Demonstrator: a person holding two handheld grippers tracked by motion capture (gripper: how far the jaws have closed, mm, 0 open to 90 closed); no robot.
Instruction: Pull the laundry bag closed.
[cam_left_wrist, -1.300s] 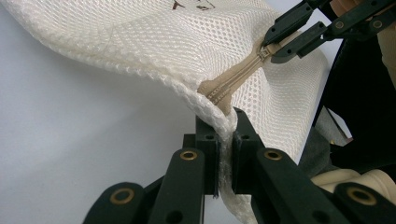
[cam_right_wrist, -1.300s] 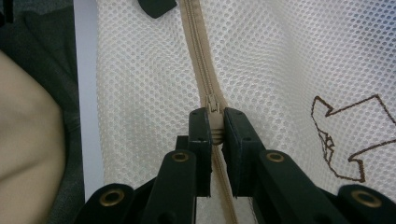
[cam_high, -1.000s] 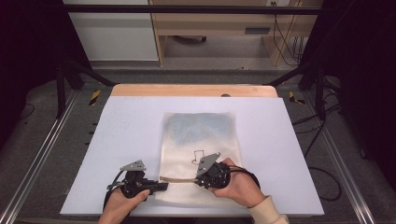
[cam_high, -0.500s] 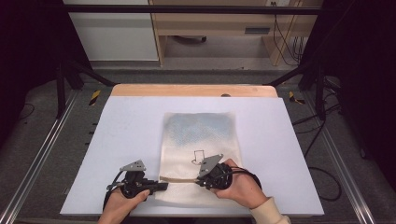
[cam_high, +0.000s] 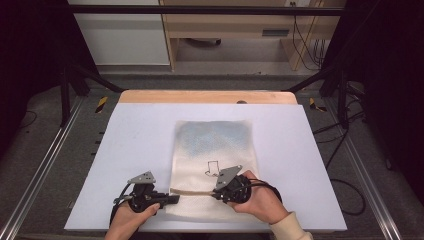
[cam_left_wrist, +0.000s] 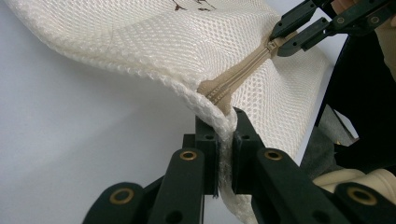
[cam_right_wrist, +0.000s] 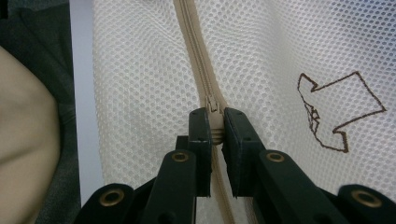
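Observation:
A cream mesh zip bag (cam_high: 215, 150) lies flat on the white table, with a brown outline print (cam_right_wrist: 338, 112) on it. A tan zipper (cam_high: 192, 191) runs across its near end. My left gripper (cam_high: 172, 200) is shut on the corded edge of the bag (cam_left_wrist: 219, 122) at the zipper's left end. My right gripper (cam_high: 216, 194) is shut on the zipper pull (cam_right_wrist: 214, 122), with the tan zipper tape (cam_right_wrist: 196, 51) running away from its jaws. In the left gripper view the right gripper's fingers (cam_left_wrist: 299, 29) show pinching the slider at the far end of the zipper (cam_left_wrist: 243, 74).
The white table surface (cam_high: 135, 140) spreads around the bag, with a wooden strip (cam_high: 205, 96) along its far edge. Metal rails (cam_high: 45, 165) run along both sides. The person's hands come in at the near edge, with a sleeve (cam_high: 290, 230) on the right one.

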